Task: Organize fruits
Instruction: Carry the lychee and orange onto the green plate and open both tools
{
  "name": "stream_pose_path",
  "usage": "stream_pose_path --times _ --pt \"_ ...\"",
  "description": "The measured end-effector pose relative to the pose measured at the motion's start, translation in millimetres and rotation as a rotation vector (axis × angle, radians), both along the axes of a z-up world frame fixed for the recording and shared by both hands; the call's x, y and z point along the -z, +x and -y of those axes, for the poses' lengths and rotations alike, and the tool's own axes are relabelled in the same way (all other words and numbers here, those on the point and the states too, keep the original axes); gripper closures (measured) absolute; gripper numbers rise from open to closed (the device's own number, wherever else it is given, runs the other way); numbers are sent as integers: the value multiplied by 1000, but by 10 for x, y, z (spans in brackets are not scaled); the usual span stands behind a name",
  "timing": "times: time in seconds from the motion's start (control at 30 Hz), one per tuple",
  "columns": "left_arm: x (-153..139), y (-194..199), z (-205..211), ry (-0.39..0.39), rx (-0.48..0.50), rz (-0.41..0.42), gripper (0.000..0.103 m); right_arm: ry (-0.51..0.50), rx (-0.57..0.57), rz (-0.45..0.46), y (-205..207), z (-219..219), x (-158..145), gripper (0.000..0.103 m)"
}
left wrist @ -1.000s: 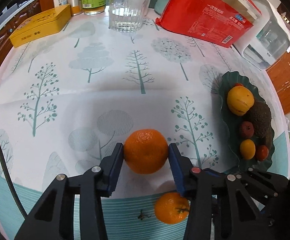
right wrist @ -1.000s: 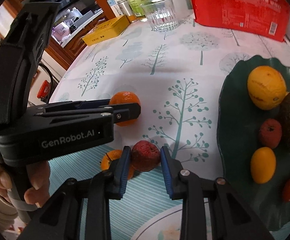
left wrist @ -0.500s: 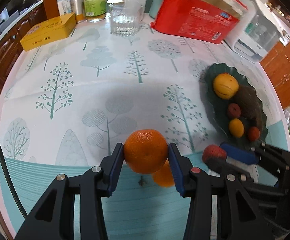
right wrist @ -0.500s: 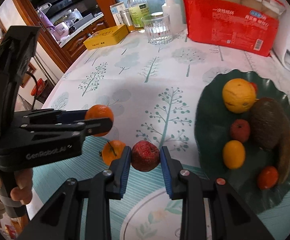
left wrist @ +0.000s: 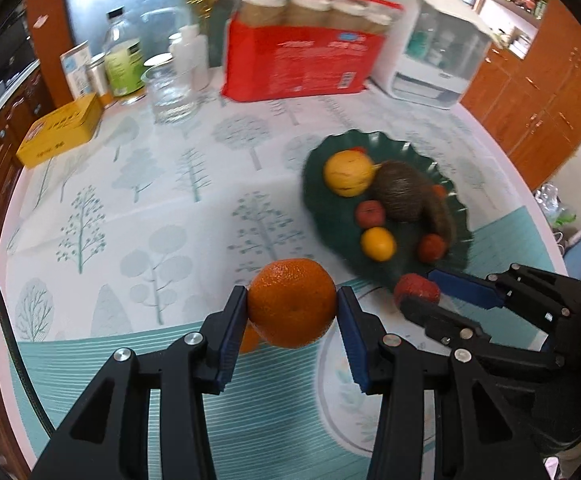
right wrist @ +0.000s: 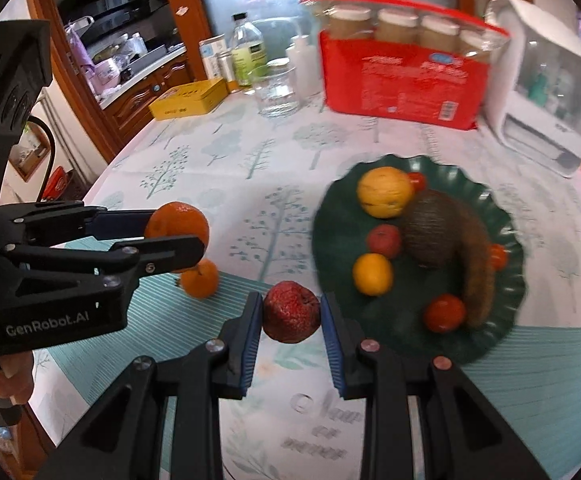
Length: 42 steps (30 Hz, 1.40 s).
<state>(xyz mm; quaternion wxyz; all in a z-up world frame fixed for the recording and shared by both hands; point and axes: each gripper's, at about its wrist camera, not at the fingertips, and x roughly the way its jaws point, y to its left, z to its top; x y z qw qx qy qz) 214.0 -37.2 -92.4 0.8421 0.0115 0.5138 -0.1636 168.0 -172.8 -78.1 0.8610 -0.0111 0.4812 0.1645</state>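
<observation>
- The left gripper (left wrist: 292, 309) is clamping a large orange (left wrist: 292, 303) between its blue pads, holding it clear of the tree-patterned tablecloth (left wrist: 150, 200).
- The right gripper (right wrist: 291, 314) is pinching a wrinkled dark-red fruit (right wrist: 291, 311), jaws nearly closed around it, just beside the near rim of the green plate (right wrist: 490, 208).
- A smaller orange (right wrist: 200, 277) is lying on the cloth below the left gripper.
- The plate is carrying a yellow fruit (right wrist: 385, 193), an avocado (right wrist: 430, 232) and several small red and orange fruits.
</observation>
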Motion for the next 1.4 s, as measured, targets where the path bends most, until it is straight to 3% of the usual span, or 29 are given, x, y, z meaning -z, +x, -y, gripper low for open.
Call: stream_pose_path --times 0.37,0.53,0.7,0.83,1.07,1.3,1.4 --pt "-262 165 526 -16 47 39 59 -83 80 104 261 848 -662 73" --pt "-260 392 661 -18 22 34 59 -96 102 96 644 1075 -725 73" --pt "-80 635 774 3 -22 1 59 -85 133 50 1057 1252 -515 73" --pt "184 791 859 29 -44 -43 59 -78 148 -15 1354 1346 -167 73" --pt "578 939 993 68 -47 -108 59 -68 130 -86 1619 1341 253 73" --pt "698 1020 1058 99 -31 -118 59 -61 110 -141 1765 1314 513 73" --pt "696 1026 1067 109 -25 -108 49 -57 107 -151 1759 1309 551 71"
